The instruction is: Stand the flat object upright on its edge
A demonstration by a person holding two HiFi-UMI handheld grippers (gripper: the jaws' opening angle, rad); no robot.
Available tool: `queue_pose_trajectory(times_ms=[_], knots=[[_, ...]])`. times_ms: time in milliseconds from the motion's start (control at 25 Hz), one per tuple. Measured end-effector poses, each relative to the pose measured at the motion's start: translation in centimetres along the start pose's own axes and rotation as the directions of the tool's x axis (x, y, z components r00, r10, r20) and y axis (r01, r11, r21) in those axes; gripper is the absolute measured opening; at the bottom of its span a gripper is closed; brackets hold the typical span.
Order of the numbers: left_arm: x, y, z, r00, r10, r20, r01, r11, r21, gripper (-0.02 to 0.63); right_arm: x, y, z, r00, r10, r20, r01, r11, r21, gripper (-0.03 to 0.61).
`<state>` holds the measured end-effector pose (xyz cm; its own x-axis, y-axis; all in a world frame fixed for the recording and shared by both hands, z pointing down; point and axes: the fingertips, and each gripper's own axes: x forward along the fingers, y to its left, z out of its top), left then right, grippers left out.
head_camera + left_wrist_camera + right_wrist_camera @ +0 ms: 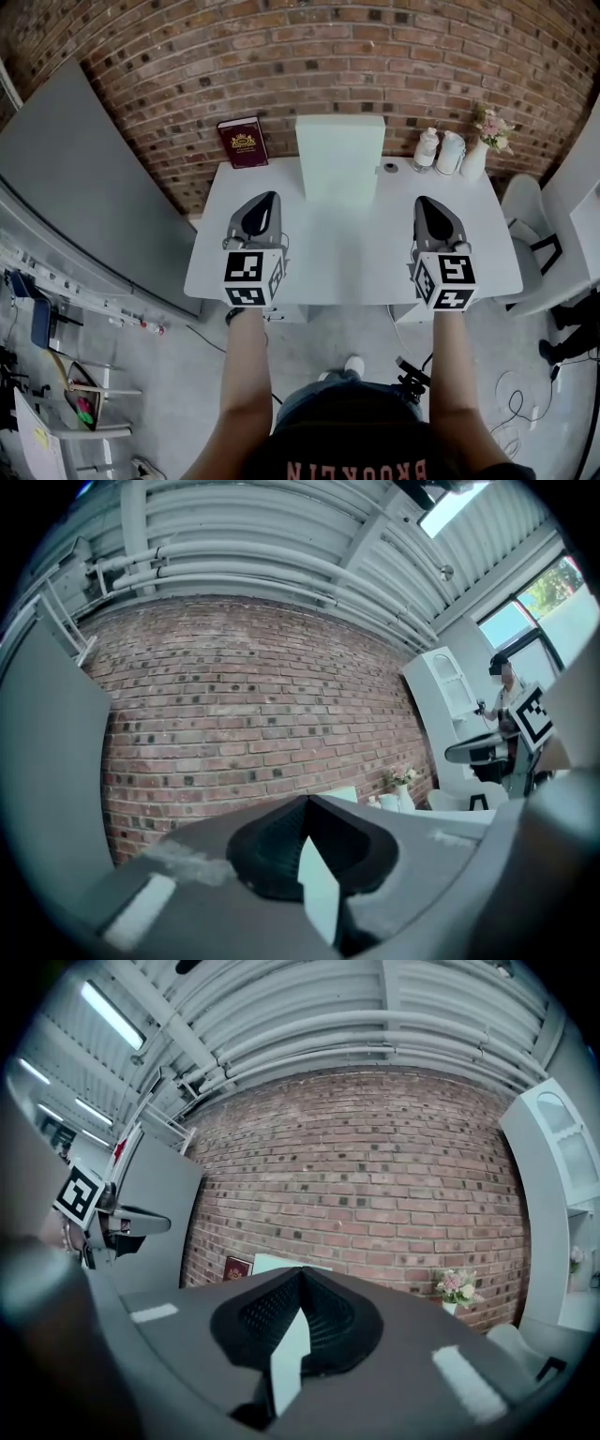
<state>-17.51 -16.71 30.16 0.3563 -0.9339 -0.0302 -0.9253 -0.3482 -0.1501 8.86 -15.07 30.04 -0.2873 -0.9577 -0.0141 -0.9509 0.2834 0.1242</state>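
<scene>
Jaws together and empty, left gripper (269,198) and right gripper (425,202) hover before the panel (340,156) flanked by book (243,142) and vase (474,157).

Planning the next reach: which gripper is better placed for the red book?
Left, probably: the left gripper hovers nearer the red book; the right gripper is beyond the white board. Both are shut, empty.
</scene>
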Motion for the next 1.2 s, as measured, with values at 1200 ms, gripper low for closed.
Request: queue_pose_trajectory(times_ms=[1200], knots=[[-0.8,-1.4,4.5,0.997,-0.02,0.073,0.018,0.999,0.03,-0.002,-1.1,0.6,3.9,0.997,0.046,0.066,-0.046,0.999,-0.015,-0.003]])
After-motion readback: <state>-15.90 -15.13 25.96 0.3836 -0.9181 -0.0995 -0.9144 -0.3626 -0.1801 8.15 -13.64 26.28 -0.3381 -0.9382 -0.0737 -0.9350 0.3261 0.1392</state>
